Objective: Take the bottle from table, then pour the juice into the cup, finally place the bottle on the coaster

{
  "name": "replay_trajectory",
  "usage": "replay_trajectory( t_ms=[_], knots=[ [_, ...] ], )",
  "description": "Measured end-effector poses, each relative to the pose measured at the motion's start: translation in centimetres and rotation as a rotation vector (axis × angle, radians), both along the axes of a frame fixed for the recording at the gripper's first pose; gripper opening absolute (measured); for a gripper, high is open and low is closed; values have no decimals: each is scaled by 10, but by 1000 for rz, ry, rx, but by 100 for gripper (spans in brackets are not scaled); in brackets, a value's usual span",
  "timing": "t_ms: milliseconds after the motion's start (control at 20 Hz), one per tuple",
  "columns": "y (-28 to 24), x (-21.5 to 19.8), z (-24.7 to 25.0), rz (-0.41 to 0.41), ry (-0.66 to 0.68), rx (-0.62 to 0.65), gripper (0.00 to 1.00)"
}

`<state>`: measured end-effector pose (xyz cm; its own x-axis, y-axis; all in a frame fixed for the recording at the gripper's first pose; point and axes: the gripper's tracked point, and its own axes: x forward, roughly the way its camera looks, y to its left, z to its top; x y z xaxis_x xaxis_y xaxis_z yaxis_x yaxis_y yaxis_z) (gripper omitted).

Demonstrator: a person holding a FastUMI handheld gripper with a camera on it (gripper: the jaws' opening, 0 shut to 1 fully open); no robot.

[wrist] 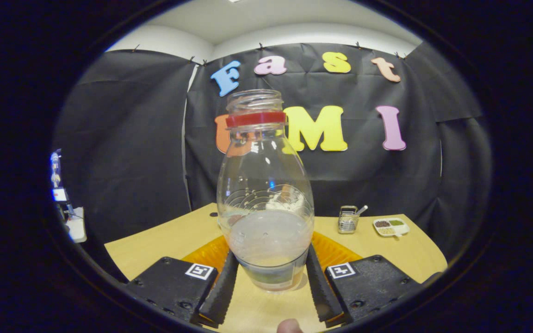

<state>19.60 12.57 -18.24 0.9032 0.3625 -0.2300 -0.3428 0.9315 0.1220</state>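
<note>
We look from a fisheye camera mounted on the gripper (pixel 270 282), facing forward along its two fingers (pixel 222 289), which enter from below. The camera sits low, just above the wooden table (pixel 155 243), and very near the clear bottle (pixel 265 194) standing between the fingers. Beyond the bottle we see the far part of the table, then the black cloth wall, with white ceiling above it.

Black cloth (pixel 127 138) drapes the walls behind a pale wooden table (pixel 155 240), beneath a plain white ceiling (pixel 248 23).
</note>
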Motion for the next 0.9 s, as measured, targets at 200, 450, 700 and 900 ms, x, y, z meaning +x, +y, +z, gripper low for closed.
replay_trajectory(
  t_ms=[200,450,700,900],
  knots=[
    [0,37,-9,-23,-11,2,75],
    [2,73,-69,-20,63,-26,75],
    [9,88,-122,-19,120,-55,76],
    [19,95,-148,-1,145,-78,78]
  ],
)
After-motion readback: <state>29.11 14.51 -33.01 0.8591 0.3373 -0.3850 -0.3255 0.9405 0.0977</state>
